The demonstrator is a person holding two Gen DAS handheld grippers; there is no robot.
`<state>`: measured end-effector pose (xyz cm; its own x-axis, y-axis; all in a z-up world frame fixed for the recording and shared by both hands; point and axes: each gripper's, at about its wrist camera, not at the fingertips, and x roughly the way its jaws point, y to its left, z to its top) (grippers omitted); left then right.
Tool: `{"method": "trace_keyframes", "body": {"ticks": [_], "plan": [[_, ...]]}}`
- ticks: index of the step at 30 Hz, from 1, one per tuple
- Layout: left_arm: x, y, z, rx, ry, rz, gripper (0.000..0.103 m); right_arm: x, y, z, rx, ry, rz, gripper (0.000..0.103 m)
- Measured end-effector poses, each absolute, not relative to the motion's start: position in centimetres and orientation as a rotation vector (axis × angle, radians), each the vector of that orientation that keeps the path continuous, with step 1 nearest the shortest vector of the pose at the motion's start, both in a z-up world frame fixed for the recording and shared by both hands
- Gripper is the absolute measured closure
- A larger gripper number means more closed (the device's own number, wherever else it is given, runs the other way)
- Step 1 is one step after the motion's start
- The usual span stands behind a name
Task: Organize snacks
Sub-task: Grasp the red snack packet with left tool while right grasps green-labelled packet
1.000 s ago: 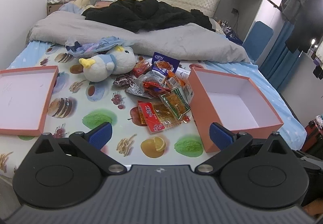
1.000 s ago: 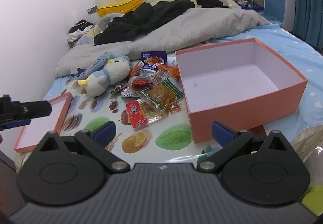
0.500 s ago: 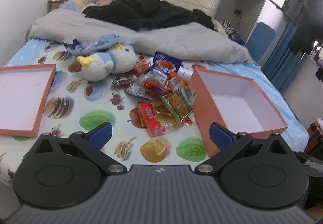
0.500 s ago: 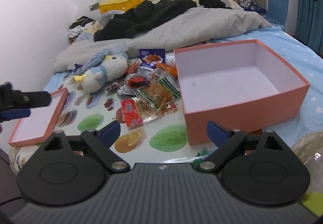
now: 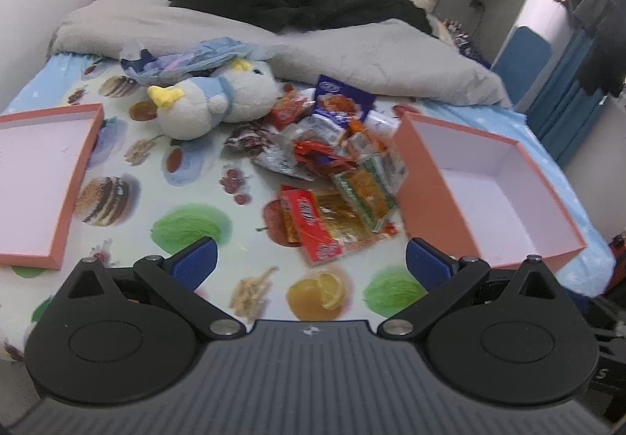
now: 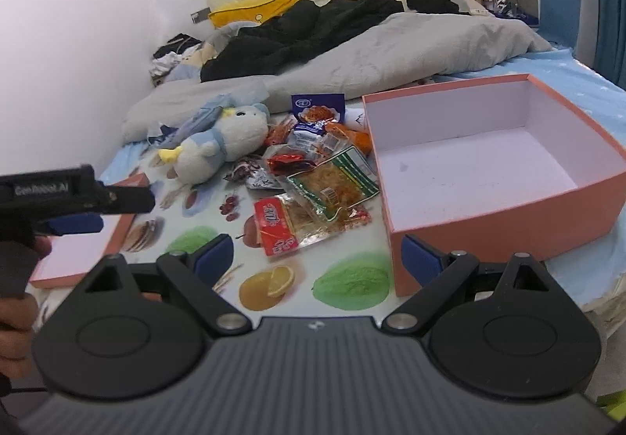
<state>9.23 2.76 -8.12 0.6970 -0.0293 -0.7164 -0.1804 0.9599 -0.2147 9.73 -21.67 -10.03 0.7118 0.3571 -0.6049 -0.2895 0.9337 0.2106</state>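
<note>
Nothing is sorted yet: the snack packets (image 6: 313,176) lie heaped on the bed at 9 o'clock of the empty pink box (image 6: 489,161). Left tongs (image 5: 309,262) and right tongs (image 6: 317,253) gape, grasping nothing.

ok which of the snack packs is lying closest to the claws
The red snack pack, flat at the pile's front edge above the lemon print. The green-striped pack and the blue pack lie further back.
</note>
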Motion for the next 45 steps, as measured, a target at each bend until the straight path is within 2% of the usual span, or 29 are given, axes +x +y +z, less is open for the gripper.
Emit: {"method": "trace_keyframes", "body": {"ticks": [18,24,25,28,34,40,42,45], "plan": [[16.1,6.8,-14.1,-0.305,0.960,0.078,0.000,14.2,-17.0,-12.2,0.008,0.707,0.398,0.009],[18.2,8.3,-16.4,-0.308,0.981,0.059,0.000,14.5,-14.2,-13.4,-0.102,0.699,0.403,0.010],[18.5,8.5,-16.7,-0.317,0.978,0.029,0.000,14.7,-13.7,-13.6,-0.129,0.696,0.405,0.011],[19.4,8.9,-17.9,-0.303,0.975,-0.012,0.000,15.5,-12.1,-14.6,-0.214,0.690,0.396,0.027],[21.5,10.2,-20.7,-0.405,0.967,-0.092,0.002,18.0,-10.1,-16.9,-0.306,0.707,0.377,0.029],[24.2,10.9,-24.0,-0.514,0.992,-0.194,0.019,21.1,-8.3,-19.0,-0.432,0.662,0.359,0.029],[25.0,11.2,-24.9,-0.557,0.994,-0.224,0.030,22.0,-7.9,-19.8,-0.474,0.651,0.360,0.029],[25.9,11.7,-26.0,-0.632,0.997,-0.270,0.041,23.4,-7.2,-21.2,-0.546,0.659,0.365,0.029]]}}
